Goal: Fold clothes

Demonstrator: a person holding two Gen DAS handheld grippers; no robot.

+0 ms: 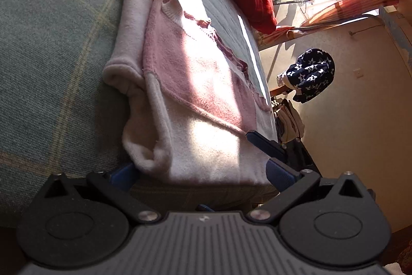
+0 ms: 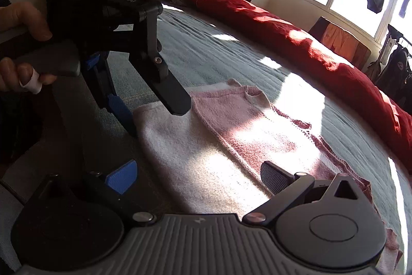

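Here the left tool point(image 1: 203, 168), black ribbed plastic with round pivot discs and blue textured pads, stands with its jaws spread wide at the near edge of the pink and white fleecy knit garment point(image 1: 190, 84); one blue pad point(image 1: 123, 173) sits just under a rolled white fold, the other at the garment's opposite corner. In the right wrist view the same left tool point(image 2: 144, 115) tilts down over the garment's white end, held by a person's hand point(image 2: 24, 25) with a white bandage on one fingertip. The right tool point(image 2: 198, 175) is also spread open, one blue pad point(image 2: 122, 175) over the bed and one dark ridged pad point(image 2: 274, 175) resting on the pink part of the pink and white fleecy knit garment point(image 2: 231, 135).

The garment lies flat and partly folded on the grey-green quilted bed cover point(image 1: 51, 43), near the bed's edge. Its fabric is soft and napped, the white part plush, the pink panel rougher, with raised seams running across it and a frayed darker pink edge on the far side. A cuffed sleeve or leg curls into a thick roll at its left side. Strong sunlight falls in a band across it.

Beyond it, a long crumpled red blanket point(image 2: 296, 35) runs along the far side of the bed. A dark blue cloth with white stars point(image 1: 311, 74) hangs off past the bed's edge.
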